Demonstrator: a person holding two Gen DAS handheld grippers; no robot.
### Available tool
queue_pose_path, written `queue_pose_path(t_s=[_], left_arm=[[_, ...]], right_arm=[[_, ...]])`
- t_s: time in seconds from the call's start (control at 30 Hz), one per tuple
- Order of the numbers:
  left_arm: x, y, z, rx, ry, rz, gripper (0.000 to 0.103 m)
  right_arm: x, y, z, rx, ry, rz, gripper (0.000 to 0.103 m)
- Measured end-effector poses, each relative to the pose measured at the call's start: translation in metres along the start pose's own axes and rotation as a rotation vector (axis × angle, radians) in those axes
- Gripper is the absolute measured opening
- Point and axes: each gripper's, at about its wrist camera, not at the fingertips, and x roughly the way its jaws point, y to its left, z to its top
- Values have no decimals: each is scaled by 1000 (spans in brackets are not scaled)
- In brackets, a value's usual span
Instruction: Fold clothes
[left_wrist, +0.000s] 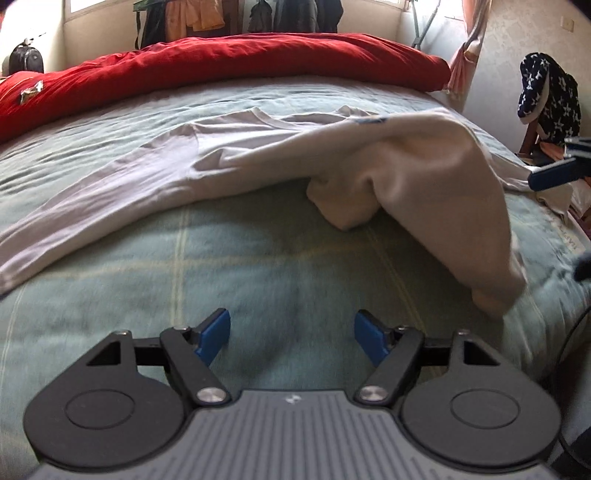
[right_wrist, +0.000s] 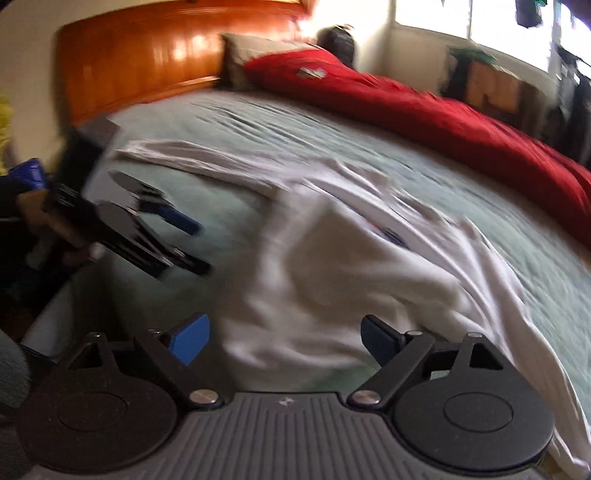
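Red duvet (left_wrist: 221, 62) lies beyond your white shirt (left_wrist: 258, 158); your left gripper (left_wrist: 291, 338) and right gripper (right_wrist: 286, 339) both spread, empty.

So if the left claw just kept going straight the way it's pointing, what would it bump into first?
Probably the bare green blanket just ahead of the open left claw; the white shirt lies farther on, though depth is hard to judge.
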Motion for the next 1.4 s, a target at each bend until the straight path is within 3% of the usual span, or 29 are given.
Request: queue_pose_path(t_s=[0.17,0.3,0.43,0.63,0.87,1.0,1.2,1.4], left_arm=[[-18,14,-20,-34,0,27,75],[-31,27,-30,-64,-9,54,75],[-42,38,-37,-85,-24,68,75],[-40,48,-40,-104,-30,74,75],[-26,43,-26,-69,-42,40,75],[-17,37,-16,-35,-43,20,75],[4,26,2,17,-31,-3,75],[26,11,23,77,-24,-34,75]], right_arm=[[14,53,18,-77,-22,123,103],[47,77,22,-84,42,148,103],[80,73,21,-79,120,-3,103],[83,51,28,-134,119,-248,102],[90,3,47,-202,110,-458,102],[98,-41,55,-161,122,-515,102],[115,-111,59,-27,140,-503,102],[128,-187,58,187,105,-412,103]])
